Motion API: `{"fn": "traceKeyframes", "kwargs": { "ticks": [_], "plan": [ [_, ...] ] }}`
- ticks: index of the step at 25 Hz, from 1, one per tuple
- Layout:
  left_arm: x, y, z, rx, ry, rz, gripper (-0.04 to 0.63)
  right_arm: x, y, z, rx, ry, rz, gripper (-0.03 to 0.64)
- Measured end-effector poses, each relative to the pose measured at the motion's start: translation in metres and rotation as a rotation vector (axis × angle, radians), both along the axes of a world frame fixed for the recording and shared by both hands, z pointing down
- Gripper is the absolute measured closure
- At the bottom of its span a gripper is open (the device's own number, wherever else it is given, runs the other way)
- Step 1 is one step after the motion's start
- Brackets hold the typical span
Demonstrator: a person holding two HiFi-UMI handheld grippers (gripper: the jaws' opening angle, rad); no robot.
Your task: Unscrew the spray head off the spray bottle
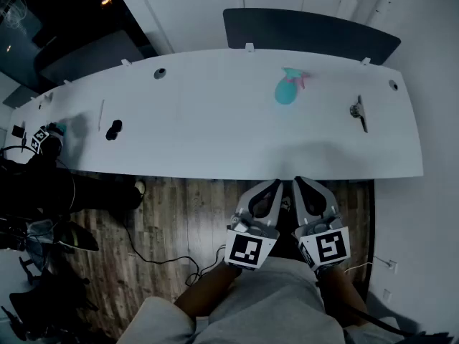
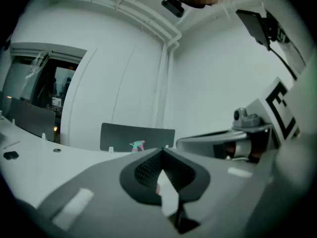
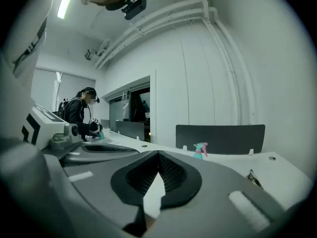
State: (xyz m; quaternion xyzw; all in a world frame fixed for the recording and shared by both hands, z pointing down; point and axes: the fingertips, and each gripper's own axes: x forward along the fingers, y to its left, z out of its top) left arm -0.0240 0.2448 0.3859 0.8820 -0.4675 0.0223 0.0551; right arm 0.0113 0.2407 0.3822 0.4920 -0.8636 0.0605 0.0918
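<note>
On the far side of the white worktop (image 1: pixel 215 120), well apart from both grippers, the teal spray bottle (image 1: pixel 287 92) stands upright with its pink spray head (image 1: pixel 299 79) on top. It lies almost straight ahead of the pair, neither plainly nearer. The left gripper (image 1: pixel 275 186) and right gripper (image 1: pixel 297 183) hang side by side short of the worktop's near edge, each clenched on nothing.

The spray bottle (image 1: pixel 289 90) stands on the counter (image 1: pixel 215 138), right of centre, before the divider panel (image 1: pixel 308 34). A clip (image 1: pixel 358 112) lies to its right. Left gripper (image 1: pixel 275 185) and right gripper (image 1: pixel 299 184) sit side by side before the near edge
</note>
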Motion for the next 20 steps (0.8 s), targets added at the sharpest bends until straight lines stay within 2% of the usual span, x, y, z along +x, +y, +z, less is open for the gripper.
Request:
{"fn": "traceKeyframes", "kwargs": {
  "ticks": [4, 8, 14, 20],
  "plan": [
    [0.005, -0.034, 0.007, 0.017, -0.043, -0.009, 0.594, 0.01, -0.032, 0.013, -0.006, -0.014, -0.009, 0.617],
    [0.009, -0.08, 0.016, -0.032, -0.07, -0.059, 0.594, 0.015, -0.076, 0.016, -0.022, -0.039, -0.043, 0.617],
    [0.038, -0.146, 0.015, -0.07, -0.09, -0.112, 0.594, 0.039, -0.142, 0.024, -0.097, -0.021, -0.076, 0.617],
    [0.058, -0.185, 0.036, -0.14, -0.103, -0.158, 0.594, 0.069, -0.184, 0.038, -0.118, -0.012, -0.099, 0.617]
  ]
}}
